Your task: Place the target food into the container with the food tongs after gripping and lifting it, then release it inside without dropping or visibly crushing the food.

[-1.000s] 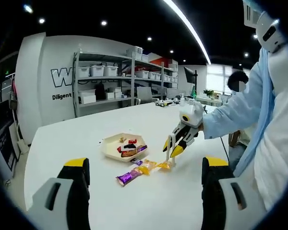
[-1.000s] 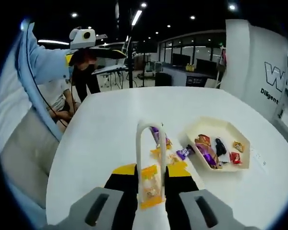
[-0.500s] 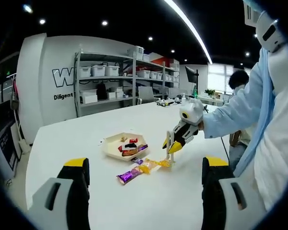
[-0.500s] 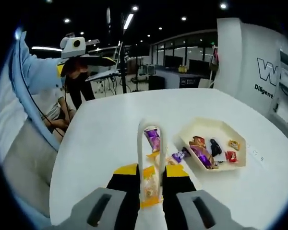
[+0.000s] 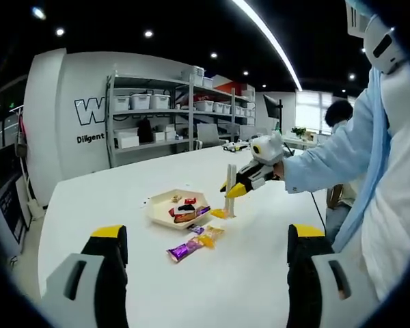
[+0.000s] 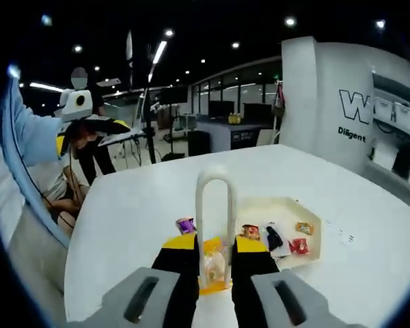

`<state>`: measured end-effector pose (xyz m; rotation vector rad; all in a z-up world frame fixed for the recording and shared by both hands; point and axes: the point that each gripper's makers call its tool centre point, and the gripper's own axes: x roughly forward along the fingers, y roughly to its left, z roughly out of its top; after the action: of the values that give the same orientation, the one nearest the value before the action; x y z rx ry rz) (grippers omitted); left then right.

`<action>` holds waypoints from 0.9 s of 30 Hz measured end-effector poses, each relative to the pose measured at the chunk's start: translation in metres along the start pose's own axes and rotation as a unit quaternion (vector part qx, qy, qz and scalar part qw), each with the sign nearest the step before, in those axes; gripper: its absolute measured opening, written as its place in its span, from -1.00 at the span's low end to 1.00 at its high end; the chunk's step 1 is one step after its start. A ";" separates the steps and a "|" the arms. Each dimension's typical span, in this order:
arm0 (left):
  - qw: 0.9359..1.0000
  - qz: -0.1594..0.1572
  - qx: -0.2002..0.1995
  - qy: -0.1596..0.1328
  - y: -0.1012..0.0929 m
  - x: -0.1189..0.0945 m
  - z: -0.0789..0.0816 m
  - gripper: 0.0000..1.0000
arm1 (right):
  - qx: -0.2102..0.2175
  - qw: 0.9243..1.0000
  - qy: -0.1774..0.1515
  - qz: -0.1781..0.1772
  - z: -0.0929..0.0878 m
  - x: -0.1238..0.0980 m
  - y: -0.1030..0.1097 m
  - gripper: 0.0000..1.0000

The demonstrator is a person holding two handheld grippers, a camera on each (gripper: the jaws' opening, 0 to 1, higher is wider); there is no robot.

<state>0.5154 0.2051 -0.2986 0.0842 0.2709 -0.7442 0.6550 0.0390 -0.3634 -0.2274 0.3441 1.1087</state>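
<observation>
- Since a second ago my right tongs [image 6: 214,270] have lifted off the desk [image 6: 137,225]; the white food tongs [image 6: 214,225] are clamped between their jaws, with an orange-wrapped snack [image 6: 212,263] pinched in them.
- In the left gripper view, right of centre, that snack [image 5: 220,213] now hangs clear of the desk, just beside the tray [image 5: 157,212] instead of down among the loose sweets.
- My read: the lift is done and the carry towards the tray has started; release is still ahead.
- The tray [image 6: 313,236] sits centre-right in the right gripper view, already holding several wrapped sweets.
- A purple wrapper [image 5: 181,252] and a yellow one [image 5: 209,236] lie on the desk at centre, near the tray.
- My left tongs [image 5: 208,263] stand wide apart at the bottom of their view, holding nothing.
- Wall lettering [image 5: 89,138]: a large "W" with "Diligent" below; the rest is cut off.
</observation>
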 end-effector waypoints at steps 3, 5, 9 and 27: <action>1.000 0.004 -0.001 0.000 0.002 -0.004 -0.001 0.89 | 0.003 1.000 -0.016 -0.010 0.015 0.003 -0.010 -0.83; 1.000 0.007 -0.001 0.001 0.004 -0.005 -0.001 0.89 | 0.002 1.000 -0.019 -0.015 0.021 0.005 -0.013 -0.83; 1.000 0.012 -0.002 0.000 0.005 -0.009 -0.002 0.89 | -0.004 0.999 -0.026 -0.027 0.033 0.009 -0.024 -0.83; 0.999 0.041 -0.009 0.006 0.021 -0.024 -0.005 0.89 | -0.004 0.995 -0.068 -0.080 0.082 0.030 -0.083 -0.82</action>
<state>0.5116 0.2369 -0.2972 0.0826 0.2840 -0.6591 0.7549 0.0568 -0.2983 -0.1828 0.1970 0.9625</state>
